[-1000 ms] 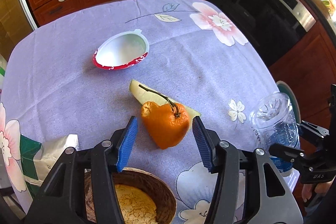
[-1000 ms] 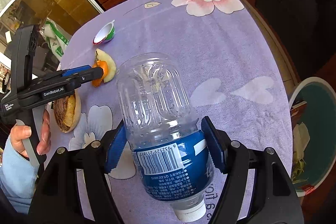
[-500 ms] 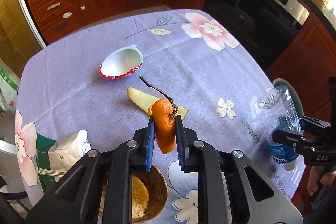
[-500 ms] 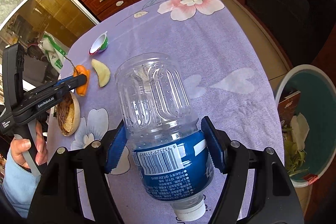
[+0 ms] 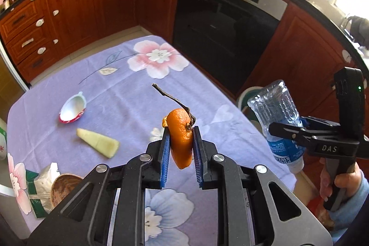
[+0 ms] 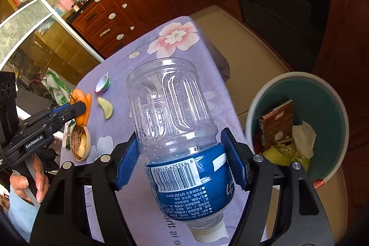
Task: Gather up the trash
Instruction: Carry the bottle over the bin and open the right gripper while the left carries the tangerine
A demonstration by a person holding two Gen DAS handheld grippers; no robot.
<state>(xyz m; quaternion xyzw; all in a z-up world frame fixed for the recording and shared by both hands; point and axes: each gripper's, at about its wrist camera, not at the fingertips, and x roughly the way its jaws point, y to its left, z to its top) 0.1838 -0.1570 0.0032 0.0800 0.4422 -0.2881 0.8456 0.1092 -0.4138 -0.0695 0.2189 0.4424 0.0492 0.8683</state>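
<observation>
**Peel in my left claw, bottle in my right, both off the table**

My left gripper [image 5: 180, 149] has its ribbed blue pads pinched tight on a curl of orange peel [image 5: 181, 137]. The skin is dimpled and waxy, and a thin dry twig sticks up from its top. The peel hangs in the air above the lilac flowered tablecloth [image 5: 129, 96]; its lower tip pokes out beneath the pads.

My right gripper [image 6: 182, 160] stands much wider, its pads pressed against both sides of a clear plastic bottle [image 6: 170, 107]. The bottle is ridged and dotted with droplets, wrapped in a glossy blue label with a barcode. It is held upside down, white cap toward the camera, and the cap is partly cut off by the gripper frame.

Lying on the cloth are a pale wedge of fruit rind [image 5: 98, 142], a small white cup with a red rim [image 5: 72, 108] tipped on its side, and a rough brown shell-like bowl [image 5: 62, 186] beside a crumpled carton [image 5: 45, 179]. What the bowl holds I cannot make out.

To the right of the table stands a round bin [image 6: 297, 84], teal inside, with a brown packet, tissue and green scraps in it. In the left view the bottle hides nearly all of it.

Both grippers point steeply downward. A hand in a light blue sleeve [image 5: 341, 183] grips the right handle; only fingers [image 6: 39, 179] show on the left one.
</observation>
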